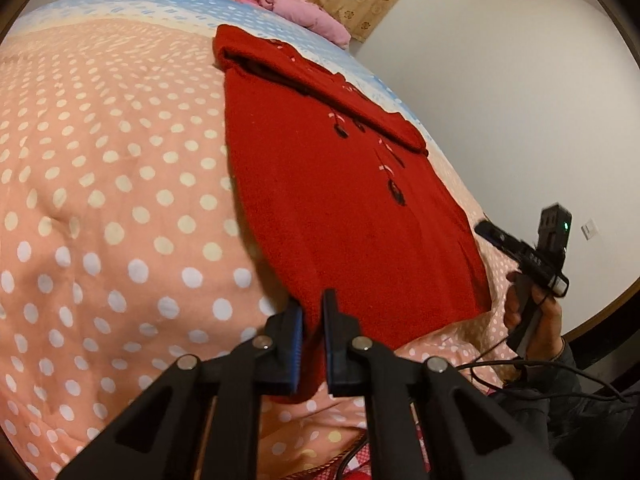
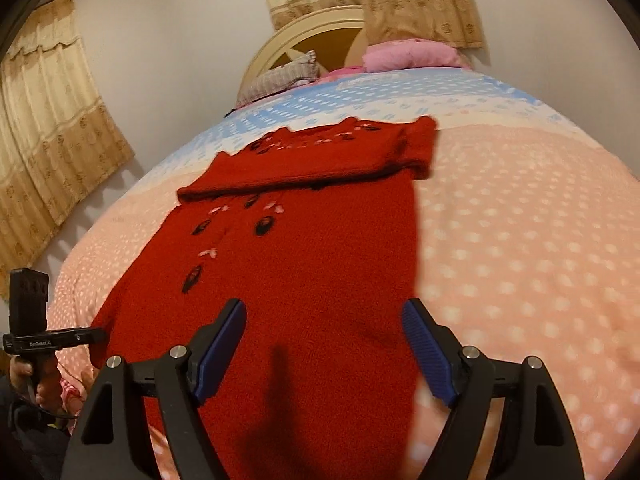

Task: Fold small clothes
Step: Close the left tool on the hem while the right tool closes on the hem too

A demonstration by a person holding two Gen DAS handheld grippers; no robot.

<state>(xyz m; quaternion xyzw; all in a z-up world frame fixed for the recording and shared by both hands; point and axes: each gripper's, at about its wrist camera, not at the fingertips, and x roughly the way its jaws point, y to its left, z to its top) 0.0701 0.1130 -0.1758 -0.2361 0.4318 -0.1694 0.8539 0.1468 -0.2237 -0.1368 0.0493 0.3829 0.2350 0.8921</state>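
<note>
Right gripper [image 2: 324, 344] (agape) over sweater [image 2: 304, 248]

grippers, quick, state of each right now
left gripper: nearly closed on the red sweater's hem.
right gripper: open, holding nothing, above the sweater.

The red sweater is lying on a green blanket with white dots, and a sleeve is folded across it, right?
Not quite. The red sweater does lie with a sleeve folded across its chest, but the blanket under it is pink with white dots, turning blue near the pillows, not green. The right wrist view shows this plainly.
</note>
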